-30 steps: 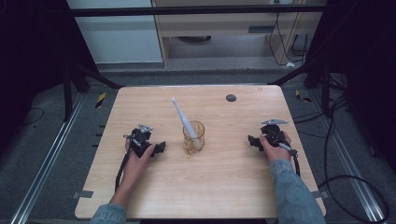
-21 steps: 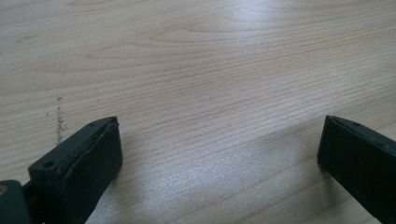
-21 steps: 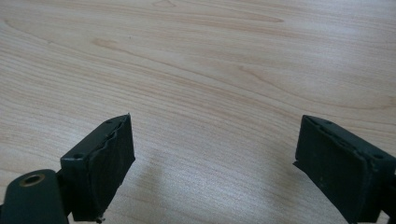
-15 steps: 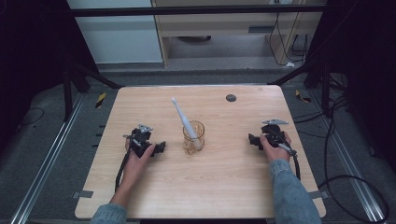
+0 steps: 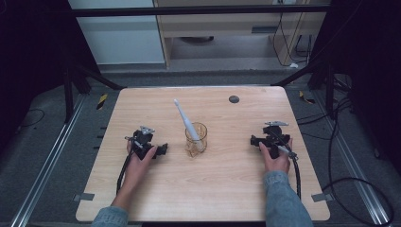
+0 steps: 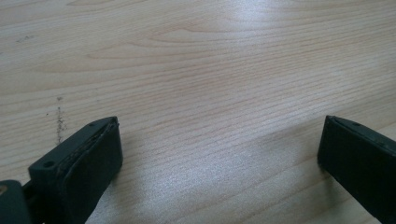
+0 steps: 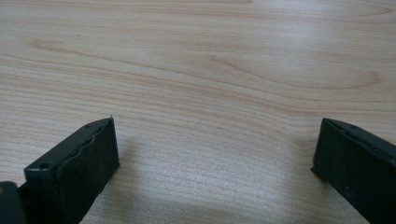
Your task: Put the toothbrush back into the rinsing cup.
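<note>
Left gripper (image 5: 163, 150) rested on the table (image 5: 222, 189), jaws wide and empty; a glass cup (image 5: 196, 140) stood mid-table — white toothbrush (image 5: 186, 121) leaning inside — and right gripper (image 5: 253, 141), its jaws just opening, held nothing.

On the wooden surface (image 5: 217, 189) a clear glass cup (image 5: 196, 139) stands in the middle, with a white toothbrush (image 5: 185, 120) leaning far-left out of it. The left tongs (image 5: 163, 150) and right tongs (image 5: 254, 141) rest on either side, well apart from the cup. A dark disc (image 5: 233, 99) lies far right.
</note>
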The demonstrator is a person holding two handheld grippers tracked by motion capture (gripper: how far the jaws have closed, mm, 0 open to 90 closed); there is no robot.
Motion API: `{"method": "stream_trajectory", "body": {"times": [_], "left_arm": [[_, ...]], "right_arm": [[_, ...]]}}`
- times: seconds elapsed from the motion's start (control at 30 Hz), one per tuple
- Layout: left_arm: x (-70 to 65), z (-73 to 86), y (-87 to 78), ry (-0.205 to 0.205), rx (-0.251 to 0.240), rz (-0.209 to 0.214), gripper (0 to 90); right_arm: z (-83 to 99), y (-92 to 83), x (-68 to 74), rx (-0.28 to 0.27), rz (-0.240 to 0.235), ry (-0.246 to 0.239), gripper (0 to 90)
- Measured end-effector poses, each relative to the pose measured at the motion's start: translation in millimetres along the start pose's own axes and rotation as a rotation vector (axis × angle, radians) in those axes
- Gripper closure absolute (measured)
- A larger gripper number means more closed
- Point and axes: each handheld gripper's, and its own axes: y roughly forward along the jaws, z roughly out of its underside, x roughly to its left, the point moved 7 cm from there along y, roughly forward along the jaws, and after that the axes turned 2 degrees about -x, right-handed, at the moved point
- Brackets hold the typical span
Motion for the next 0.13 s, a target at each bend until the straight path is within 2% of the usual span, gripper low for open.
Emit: {"method": "stream_trajectory", "body": {"times": [0.13], "left_arm": [[0.0, 0.0, 0.1, 0.000, 0.000, 0.000, 0.0]], "right_arm": [[0.4, -0.4, 0.0, 0.000, 0.006, 0.002, 0.3]]}}
